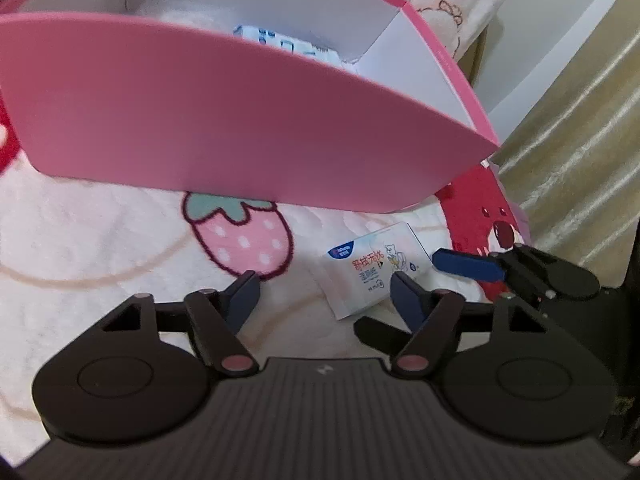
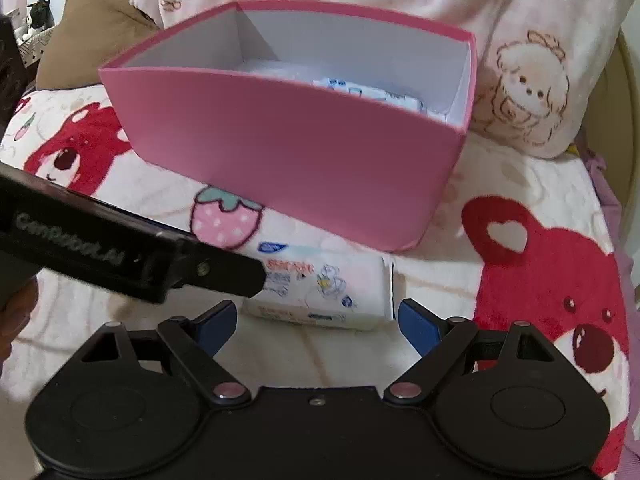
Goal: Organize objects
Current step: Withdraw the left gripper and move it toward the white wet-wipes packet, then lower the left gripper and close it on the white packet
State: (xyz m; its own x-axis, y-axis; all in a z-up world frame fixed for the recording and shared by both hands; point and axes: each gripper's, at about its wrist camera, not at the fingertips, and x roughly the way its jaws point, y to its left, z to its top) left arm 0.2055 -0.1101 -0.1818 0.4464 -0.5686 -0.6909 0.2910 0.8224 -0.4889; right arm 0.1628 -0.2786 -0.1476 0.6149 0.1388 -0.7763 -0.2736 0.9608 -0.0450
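White tissue pack [image 2: 320, 292] flat, long axis crosswise, between spread jaws of right gripper [image 2: 316, 320]; left gripper [image 1: 324, 296] likewise spread.

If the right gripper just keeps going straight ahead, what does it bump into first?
Most likely the white tissue pack lying on the blanket, right ahead of the open right gripper. The pink box stands behind it. How far ahead the pack lies is hard to judge.

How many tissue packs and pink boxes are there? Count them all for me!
Pink box: 1
Tissue pack lying on the blanket: 1
Tissue pack inside the box: at least 1, partly hidden by the box wall
Total: 3 things that can be seen
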